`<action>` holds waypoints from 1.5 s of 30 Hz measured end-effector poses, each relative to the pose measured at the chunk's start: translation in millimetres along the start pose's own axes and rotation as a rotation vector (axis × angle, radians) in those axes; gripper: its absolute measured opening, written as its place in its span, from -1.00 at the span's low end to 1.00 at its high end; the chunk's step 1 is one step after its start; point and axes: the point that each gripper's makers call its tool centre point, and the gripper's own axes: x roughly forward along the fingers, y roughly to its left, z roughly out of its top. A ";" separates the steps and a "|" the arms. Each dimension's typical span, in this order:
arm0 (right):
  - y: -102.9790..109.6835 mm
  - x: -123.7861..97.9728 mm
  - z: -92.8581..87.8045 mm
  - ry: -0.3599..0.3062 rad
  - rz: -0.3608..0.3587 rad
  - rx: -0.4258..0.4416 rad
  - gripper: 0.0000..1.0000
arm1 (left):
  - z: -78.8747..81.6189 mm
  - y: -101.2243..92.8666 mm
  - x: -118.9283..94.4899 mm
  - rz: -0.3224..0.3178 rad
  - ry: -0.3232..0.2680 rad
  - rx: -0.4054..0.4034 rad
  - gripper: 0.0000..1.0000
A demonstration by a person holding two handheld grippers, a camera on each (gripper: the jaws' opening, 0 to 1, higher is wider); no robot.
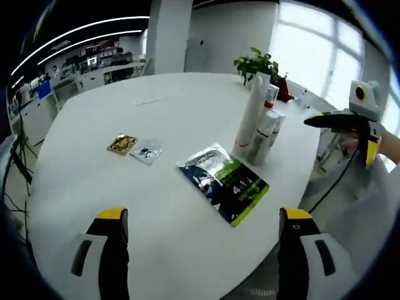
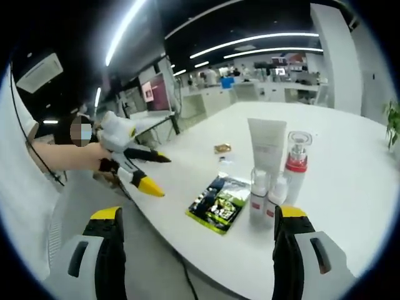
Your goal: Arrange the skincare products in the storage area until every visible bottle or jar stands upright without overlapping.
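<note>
Four skincare products stand upright in a tight group near the table edge: a tall white tube (image 1: 252, 112) (image 2: 267, 145), a clear-capped bottle with a red collar (image 1: 270, 99) (image 2: 297, 156) and two small white pump bottles (image 1: 263, 134) (image 2: 258, 199). Beside them a green and black sachet pack (image 1: 224, 181) (image 2: 220, 204) lies flat. My left gripper (image 1: 203, 219) (image 2: 164, 177) is open and empty, off the table edge short of the pack. My right gripper (image 2: 200, 215) (image 1: 344, 134) is also open and empty, held in the air beside the table near the group.
Two small sachets (image 1: 122, 144) (image 1: 147, 152) (image 2: 222, 149) lie flat on the round white table (image 1: 162, 106) (image 2: 350, 162). A potted plant (image 1: 256, 62) and a red item stand behind the products. A person's hand (image 2: 75, 156) holds the left gripper. Office desks lie beyond.
</note>
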 end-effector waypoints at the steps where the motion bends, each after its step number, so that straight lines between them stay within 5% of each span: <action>1: -0.3 -0.7 0.8 -0.006 0.002 0.008 0.99 | -2.0 2.1 -3.2 0.002 -0.005 -0.011 0.91; 23: -16.1 -16.0 3.9 -0.010 -0.043 -0.002 0.99 | 3.0 -8.5 -65.7 0.095 -0.070 -0.065 0.98; 27: -18.6 -16.0 6.1 -0.021 -0.060 -0.002 0.99 | 3.9 -6.4 -68.7 0.129 -0.058 -0.043 0.98; 37: -22.9 -13.4 -0.3 0.011 -0.118 -0.075 0.99 | 9.4 2.4 -73.2 0.137 -0.133 -0.048 0.98; 45: -24.5 -10.4 -3.1 0.029 -0.125 -0.091 0.99 | 6.4 1.6 -71.7 0.141 -0.107 -0.039 0.97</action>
